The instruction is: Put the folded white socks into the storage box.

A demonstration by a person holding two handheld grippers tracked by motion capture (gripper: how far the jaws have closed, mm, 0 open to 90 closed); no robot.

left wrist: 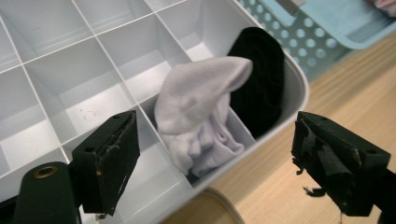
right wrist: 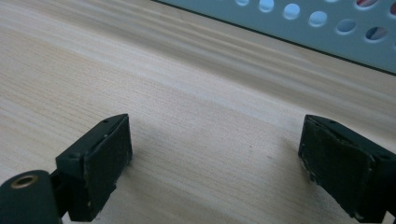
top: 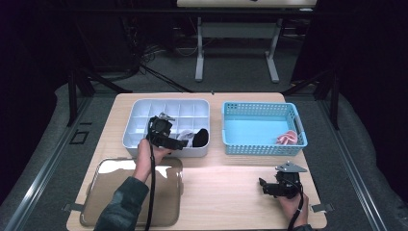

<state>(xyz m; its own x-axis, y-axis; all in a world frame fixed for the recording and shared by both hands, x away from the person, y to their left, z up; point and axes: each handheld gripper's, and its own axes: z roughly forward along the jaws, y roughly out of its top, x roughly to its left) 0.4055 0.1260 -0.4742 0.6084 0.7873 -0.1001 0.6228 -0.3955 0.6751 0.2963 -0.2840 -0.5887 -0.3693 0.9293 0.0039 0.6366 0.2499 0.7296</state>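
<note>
A wooden surface (top: 226, 173) carries a white divided organiser tray (top: 139, 108) at the back left and a light blue perforated basket (top: 262, 108) just to its right. The left gripper (left wrist: 215, 149) hovers over the tray's front edge with its jaws spread wide and nothing between the pads. Below it, a white sock (left wrist: 201, 112) sits bunched in a compartment on the front row, its top rising above the dividers and leaning toward the next cell. A rolled black sock (left wrist: 259, 79) fills the front right corner compartment, just beside the white one, with a thin divider wall between them. The other compartments seen in the left gripper view are bare.

Inside the basket, a pink and white item (top: 287, 138) lies in the front right corner. A clear lid (top: 103, 192) lies on the surface in front of the tray, under the person's left forearm.

The right gripper (right wrist: 215, 163) rests low over bare wood near the front right of the surface, in front of the basket, jaws released and holding nothing. The basket's holed wall is just ahead of it.
</note>
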